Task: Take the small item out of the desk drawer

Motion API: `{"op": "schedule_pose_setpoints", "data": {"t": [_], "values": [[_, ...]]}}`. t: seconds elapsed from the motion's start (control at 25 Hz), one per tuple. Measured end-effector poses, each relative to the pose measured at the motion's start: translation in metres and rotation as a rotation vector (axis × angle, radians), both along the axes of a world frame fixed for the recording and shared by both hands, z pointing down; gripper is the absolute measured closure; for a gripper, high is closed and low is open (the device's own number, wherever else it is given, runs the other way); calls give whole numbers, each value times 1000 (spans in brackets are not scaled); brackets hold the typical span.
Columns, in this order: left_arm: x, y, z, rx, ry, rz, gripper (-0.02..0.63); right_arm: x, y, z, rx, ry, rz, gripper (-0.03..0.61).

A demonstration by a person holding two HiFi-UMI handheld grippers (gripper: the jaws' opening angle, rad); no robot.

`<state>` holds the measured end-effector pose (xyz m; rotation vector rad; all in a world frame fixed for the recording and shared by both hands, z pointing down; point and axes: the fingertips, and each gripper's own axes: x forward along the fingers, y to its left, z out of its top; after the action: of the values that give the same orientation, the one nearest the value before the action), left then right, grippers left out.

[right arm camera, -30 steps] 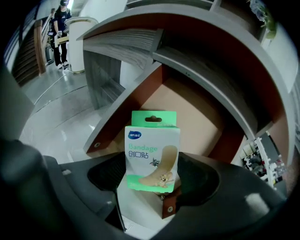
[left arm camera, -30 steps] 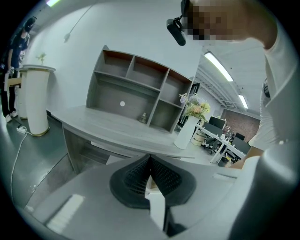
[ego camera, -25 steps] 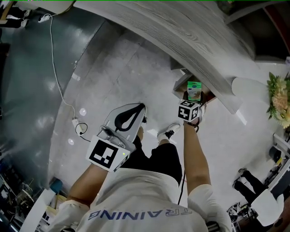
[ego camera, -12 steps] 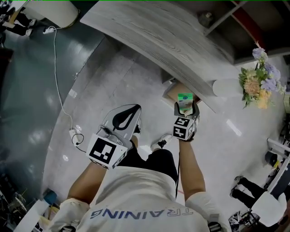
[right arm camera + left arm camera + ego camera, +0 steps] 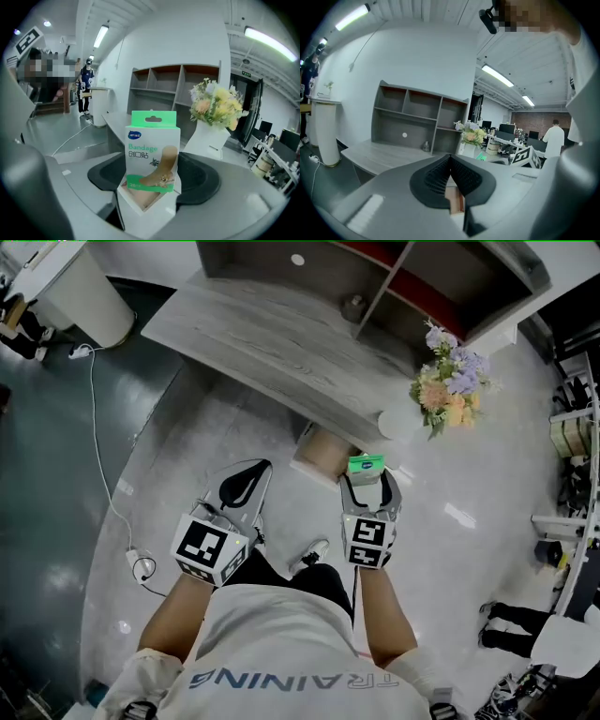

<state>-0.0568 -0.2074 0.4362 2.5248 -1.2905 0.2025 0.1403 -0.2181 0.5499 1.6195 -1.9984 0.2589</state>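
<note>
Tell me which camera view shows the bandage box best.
The right gripper view: the bandage box fills the centre, front face and print legible, clamped upright in the right gripper. The head view shows only its green top from above. The left gripper view gives just a tiny green speck.

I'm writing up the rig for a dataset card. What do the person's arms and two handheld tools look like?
The left tool and right tool are light grey shells with black ribbed pads; each carries a marker cube of black-and-white squares. The person wears a white short-sleeved shirt with grey lettering.
</note>
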Motion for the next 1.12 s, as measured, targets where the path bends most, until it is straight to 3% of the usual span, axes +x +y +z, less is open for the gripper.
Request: {"op": "schedule_pose_setpoints", "data": {"t": [0.36, 0.72, 1.12], "values": [[59, 12, -45, 91, 41, 101, 615, 39, 30, -125, 190, -66, 27, 223], [96, 28, -109, 245, 52, 191, 615, 71, 62, -237, 427, -135, 56, 224], [92, 36, -141, 291, 60, 186, 615, 70, 74, -283, 510, -185, 31, 222]]}}
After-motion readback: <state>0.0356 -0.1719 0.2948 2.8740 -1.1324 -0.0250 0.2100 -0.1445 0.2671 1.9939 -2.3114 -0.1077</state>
